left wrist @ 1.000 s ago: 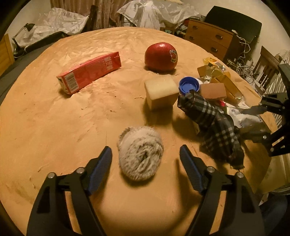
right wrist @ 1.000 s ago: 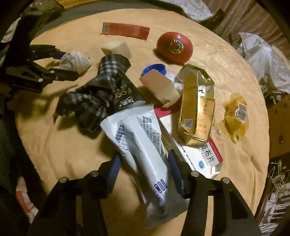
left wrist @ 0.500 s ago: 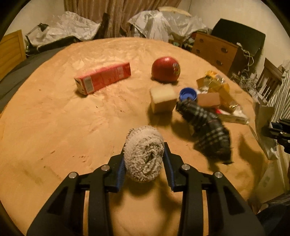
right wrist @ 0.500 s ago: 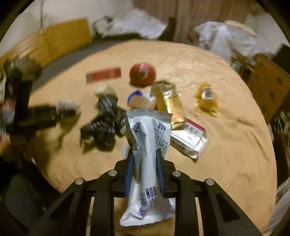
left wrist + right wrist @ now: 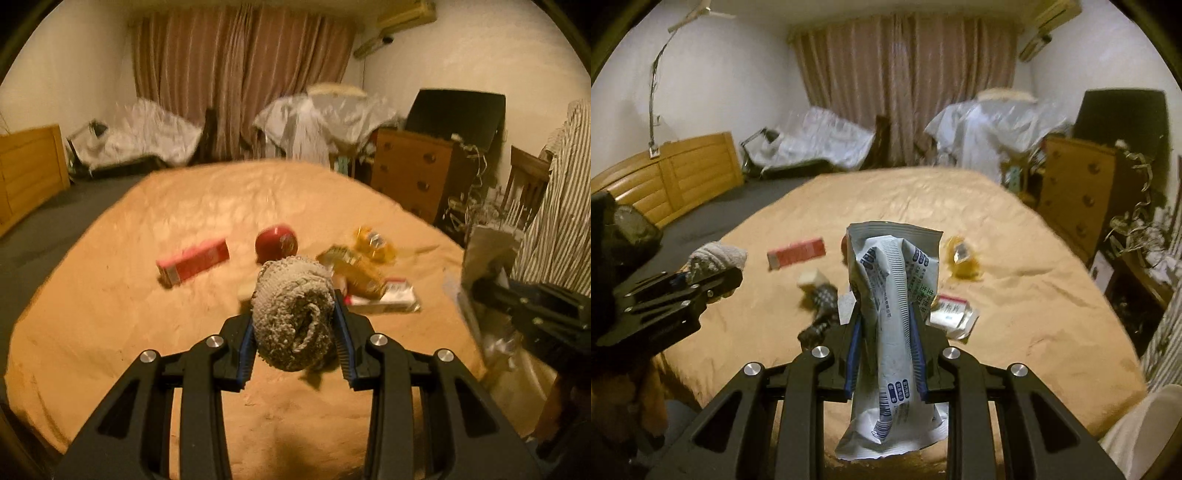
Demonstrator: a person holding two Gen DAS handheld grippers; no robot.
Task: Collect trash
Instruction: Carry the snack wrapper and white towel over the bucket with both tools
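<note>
- While litter lies scattered over a tan bedspread (image 5: 110,332), the left gripper (image 5: 295,328) is clamped on a balled-up grey rag (image 5: 293,314), its blue pads pressed into both flanks — a squeeze across the middle that suits something soft and round.
- Held clear above the near edge of the bed, the rag hangs free of the cover, seemingly so it can be carried off rather than dragged.
- Alongside it, the right gripper (image 5: 886,347) is shut on a white-and-blue plastic wrapper (image 5: 894,314), pinched about mid-length; the wrapper's open top stands up and its tail droops below the jaws, as limp film would.
- Left on the bedspread toward the middle: a red carton (image 5: 194,260), a red round object (image 5: 276,242), a gold packet (image 5: 354,273), a yellow wrapper (image 5: 373,240) and a flat white-and-red box (image 5: 388,299) — judged the remaining pickups.
- A plaid cloth (image 5: 822,306) and a pale block (image 5: 810,278) lie nearer the left edge.
- No bin or bag can be made out with certainty; blur hides the right margin.
</note>
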